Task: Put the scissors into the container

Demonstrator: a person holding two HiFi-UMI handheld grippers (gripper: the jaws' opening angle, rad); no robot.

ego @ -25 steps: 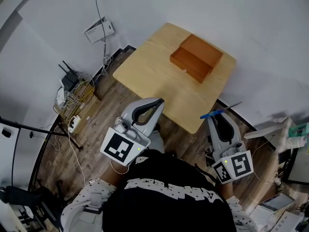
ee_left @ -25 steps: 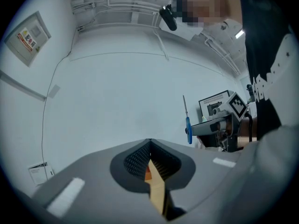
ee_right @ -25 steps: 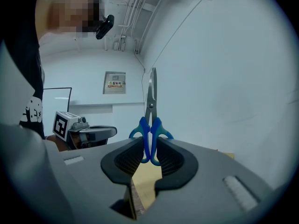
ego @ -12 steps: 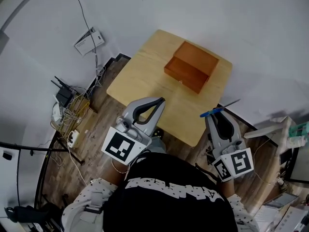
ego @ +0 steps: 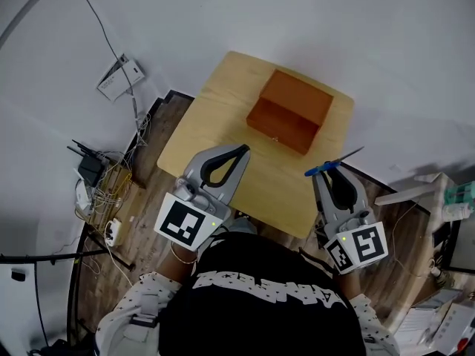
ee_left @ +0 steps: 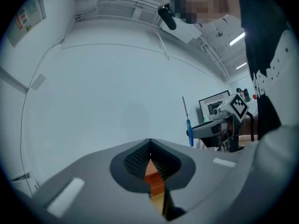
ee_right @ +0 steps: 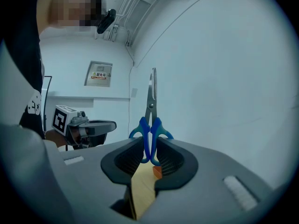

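The orange-brown container (ego: 289, 110) is an open box on the far part of a light wooden table (ego: 215, 117). My right gripper (ego: 327, 170) is over the table's near right edge, shut on the blue handles of the scissors (ego: 331, 164), whose blades point away to the right. In the right gripper view the scissors (ee_right: 150, 125) stand upright between the pads, blades up. My left gripper (ego: 242, 151) hovers over the table's near edge, shut and holding nothing. Through the slit below its touching tips in the left gripper view (ee_left: 149, 143) a bit of the container (ee_left: 154, 178) shows.
A router and a tangle of cables (ego: 93, 173) lie on the wood floor at the left, below a white wall box (ego: 119, 80). A white rack with small items (ego: 445, 195) stands at the right. White walls close in behind the table.
Both grippers have moved forward toward the table, from short of its edge to over its near edge. Table and container now sit closer in the head view. The scissors stay gripped.
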